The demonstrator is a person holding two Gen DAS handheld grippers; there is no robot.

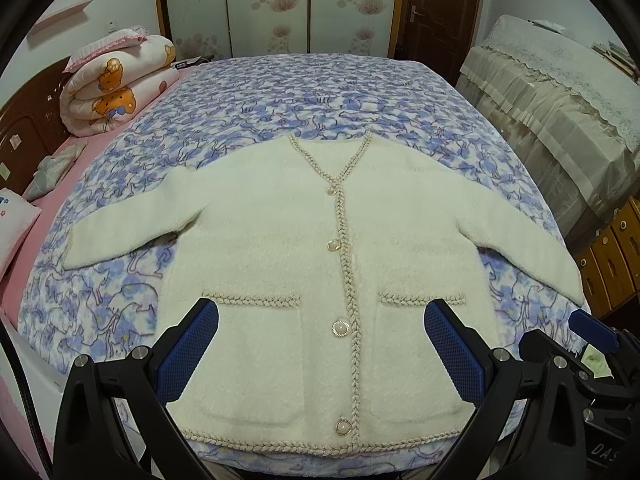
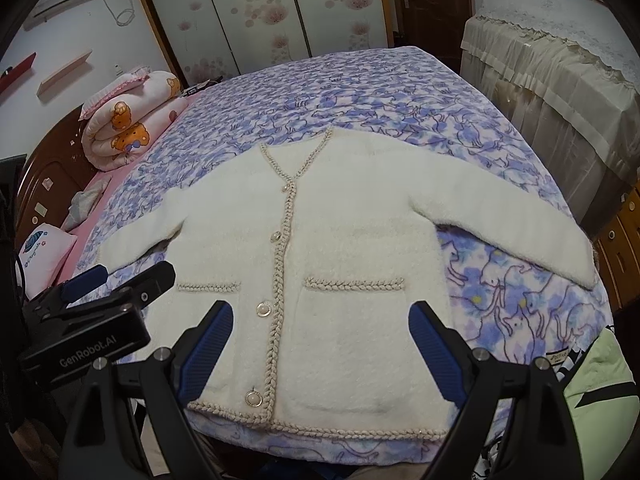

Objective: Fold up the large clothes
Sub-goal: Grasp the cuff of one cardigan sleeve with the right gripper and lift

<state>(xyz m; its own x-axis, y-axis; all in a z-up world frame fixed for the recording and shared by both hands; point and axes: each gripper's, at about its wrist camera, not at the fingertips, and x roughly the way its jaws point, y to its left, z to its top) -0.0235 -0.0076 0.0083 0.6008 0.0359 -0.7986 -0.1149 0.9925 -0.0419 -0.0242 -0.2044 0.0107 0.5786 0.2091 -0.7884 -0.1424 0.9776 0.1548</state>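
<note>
A cream fuzzy cardigan (image 1: 280, 240) with braided trim, pearl buttons and two front pockets lies flat and face up on the bed, both sleeves spread out; it also shows in the right wrist view (image 2: 340, 232). My left gripper (image 1: 320, 320) is open and empty, held above the cardigan's hem. My right gripper (image 2: 320, 320) is open and empty, above the hem near the right pocket. The left gripper's body also shows in the right wrist view (image 2: 120, 292), and the right gripper's body in the left wrist view (image 1: 592, 328).
The bed has a blue-and-white floral blanket (image 1: 320, 88). A rolled pink quilt (image 1: 116, 84) lies at the headboard on the left. A cloth-covered cabinet (image 1: 560, 92) stands on the right. A green item (image 2: 600, 384) is at the bed's near right corner.
</note>
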